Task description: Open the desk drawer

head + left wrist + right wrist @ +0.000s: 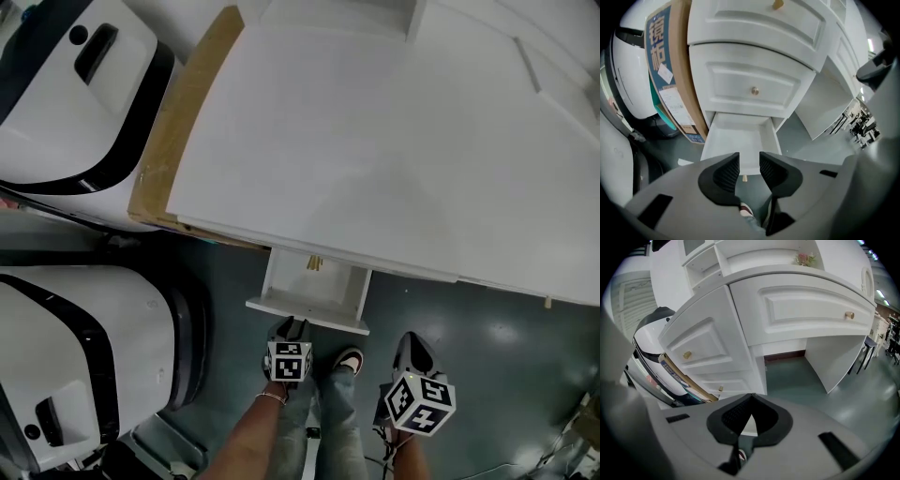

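**Bottom drawer open, both tools clear of it**

We found the lowest drawer [739, 140] pulled out beneath the white surface [375, 141]. It showed nothing inside, so we judged it light, rigid and easy-sliding. Its small round knob [745, 178], front centre, was the one hold and looked slippery. The left tool [749, 165] gaped wide and empty, while the right tool [751, 399] was pinched closed on nothing. We counted three stacked drawers and two tools.
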`<state>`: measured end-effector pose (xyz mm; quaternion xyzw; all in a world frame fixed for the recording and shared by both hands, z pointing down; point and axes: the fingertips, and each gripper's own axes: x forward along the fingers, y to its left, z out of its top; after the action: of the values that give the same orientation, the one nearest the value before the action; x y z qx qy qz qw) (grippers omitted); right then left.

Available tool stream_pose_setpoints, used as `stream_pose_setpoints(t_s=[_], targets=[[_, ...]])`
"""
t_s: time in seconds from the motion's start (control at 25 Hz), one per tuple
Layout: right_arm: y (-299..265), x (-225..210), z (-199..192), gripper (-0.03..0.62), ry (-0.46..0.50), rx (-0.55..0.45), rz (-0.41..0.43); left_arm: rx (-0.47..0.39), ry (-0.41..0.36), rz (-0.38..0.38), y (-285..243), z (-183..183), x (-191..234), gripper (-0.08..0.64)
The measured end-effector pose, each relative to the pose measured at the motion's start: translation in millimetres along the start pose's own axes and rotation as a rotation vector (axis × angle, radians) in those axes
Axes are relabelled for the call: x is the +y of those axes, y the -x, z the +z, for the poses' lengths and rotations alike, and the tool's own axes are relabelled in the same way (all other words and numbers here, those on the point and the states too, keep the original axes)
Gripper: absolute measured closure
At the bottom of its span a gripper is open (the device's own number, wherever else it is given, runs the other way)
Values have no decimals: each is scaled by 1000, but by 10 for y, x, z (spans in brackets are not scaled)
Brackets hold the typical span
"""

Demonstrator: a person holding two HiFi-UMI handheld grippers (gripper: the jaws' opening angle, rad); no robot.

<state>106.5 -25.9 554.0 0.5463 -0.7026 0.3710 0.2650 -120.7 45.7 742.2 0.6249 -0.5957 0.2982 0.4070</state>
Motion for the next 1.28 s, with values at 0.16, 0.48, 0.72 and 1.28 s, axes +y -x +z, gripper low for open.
stream_pose_setpoints(t_s=[0.16, 0.48, 0.72, 1.28], targets=[[55, 133, 156, 584, 13, -15, 14, -58, -18, -29, 206, 437, -103, 422], [189, 167, 308, 584, -15, -39, 19, -102, -81, -79, 365, 952, -281, 417], [154, 87, 250, 584, -18, -29, 17, -131, -122, -59, 140, 1151, -306, 414], [51, 6, 383, 584, -48, -40, -4, -143, -164, -21, -189, 1467, -298, 413]])
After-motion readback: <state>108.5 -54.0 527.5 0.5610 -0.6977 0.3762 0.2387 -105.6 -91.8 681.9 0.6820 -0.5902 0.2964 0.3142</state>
